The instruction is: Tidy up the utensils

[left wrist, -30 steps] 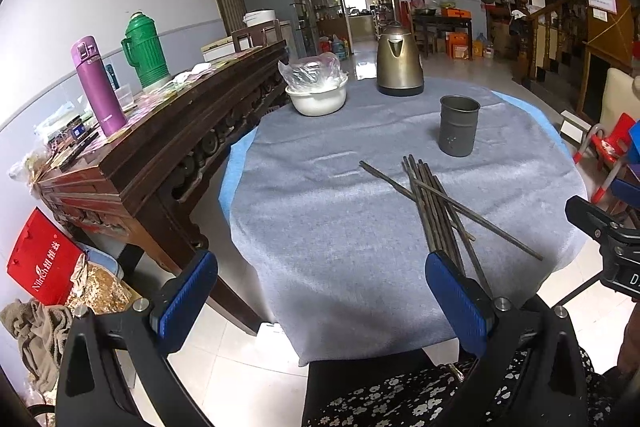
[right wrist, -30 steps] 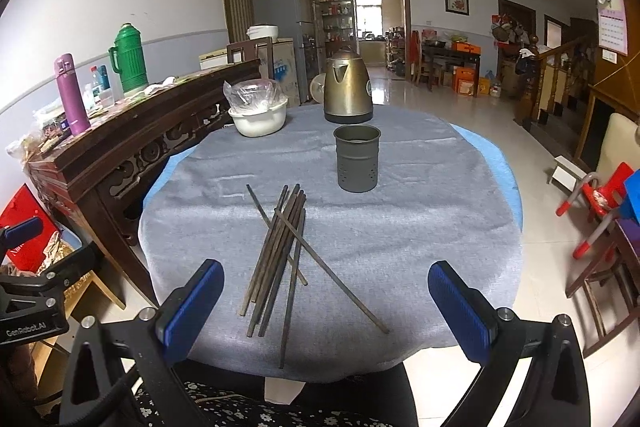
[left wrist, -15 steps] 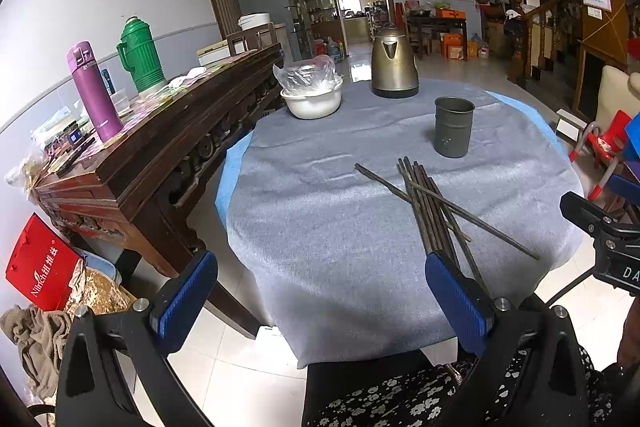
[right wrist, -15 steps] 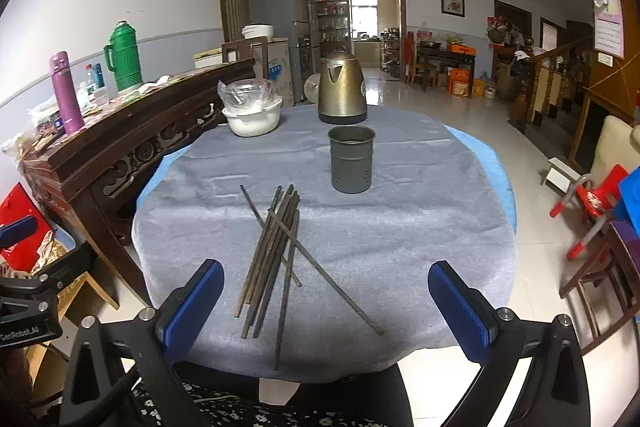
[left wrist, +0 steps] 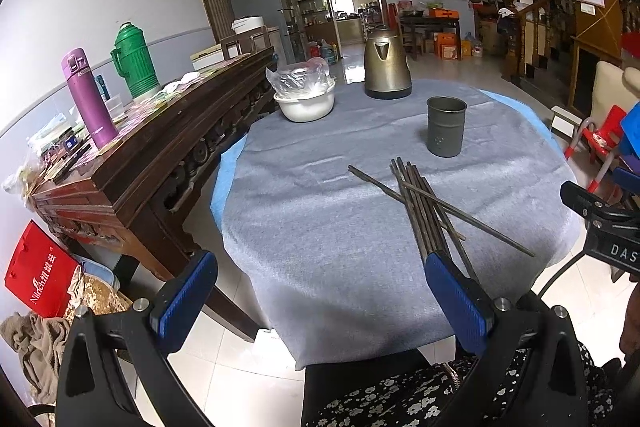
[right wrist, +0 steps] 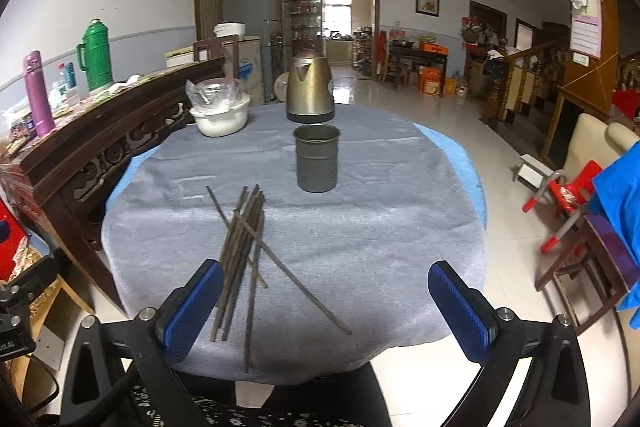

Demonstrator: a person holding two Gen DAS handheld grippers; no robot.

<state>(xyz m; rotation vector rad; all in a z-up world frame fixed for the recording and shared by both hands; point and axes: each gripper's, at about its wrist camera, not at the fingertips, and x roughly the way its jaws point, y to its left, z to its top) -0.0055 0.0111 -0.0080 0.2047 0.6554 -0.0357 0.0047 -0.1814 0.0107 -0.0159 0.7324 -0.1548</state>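
Both cameras edge nearer my chopsticks (right wrist: 244,247); left gripper (left wrist: 320,301) and right gripper (right wrist: 326,307) gape empty before the metal holder (right wrist: 317,157).

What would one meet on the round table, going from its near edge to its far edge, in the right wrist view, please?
Scattered chopsticks → perforated metal holder cup → white bowl with a plastic bag → brass-coloured electric kettle.

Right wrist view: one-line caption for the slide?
Open right gripper above loose chopsticks on a grey-clothed table, empty metal holder beyond.
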